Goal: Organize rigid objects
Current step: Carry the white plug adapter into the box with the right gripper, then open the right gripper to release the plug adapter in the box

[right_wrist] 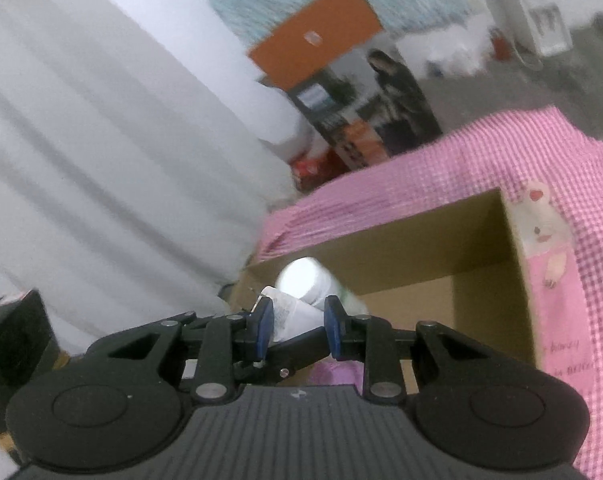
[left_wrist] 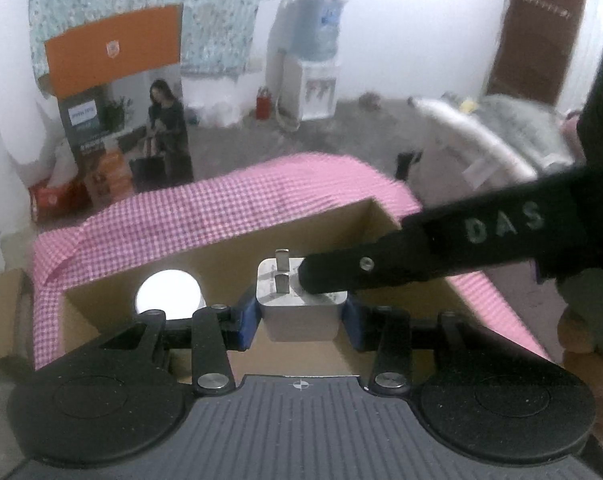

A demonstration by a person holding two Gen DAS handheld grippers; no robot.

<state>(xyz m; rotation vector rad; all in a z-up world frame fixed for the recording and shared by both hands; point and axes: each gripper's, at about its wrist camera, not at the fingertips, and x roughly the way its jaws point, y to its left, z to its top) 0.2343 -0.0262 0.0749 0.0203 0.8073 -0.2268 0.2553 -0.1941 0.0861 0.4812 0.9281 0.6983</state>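
A white power adapter (left_wrist: 301, 308) with two flat prongs sits between the blue pads of my left gripper (left_wrist: 301, 316), which is shut on it. From the right, my right gripper (left_wrist: 313, 280) reaches in as a black bar marked DAS, its tip over the adapter's prong face. In the right wrist view the adapter's printed side (right_wrist: 287, 314) lies between the pads of my right gripper (right_wrist: 299, 320), with a black finger of the left gripper (right_wrist: 297, 346) crossing below. Both hang over an open cardboard box (left_wrist: 341, 224) (right_wrist: 421, 252) that holds a white bottle (left_wrist: 169, 294) (right_wrist: 305, 282).
The box stands on a pink checked cloth (left_wrist: 221, 208) (right_wrist: 501, 148). An orange printed carton (left_wrist: 113, 52) and a water dispenser (left_wrist: 313, 80) stand on the floor behind. A white curtain (right_wrist: 101, 160) fills the left, with a black object (right_wrist: 13, 340) below it.
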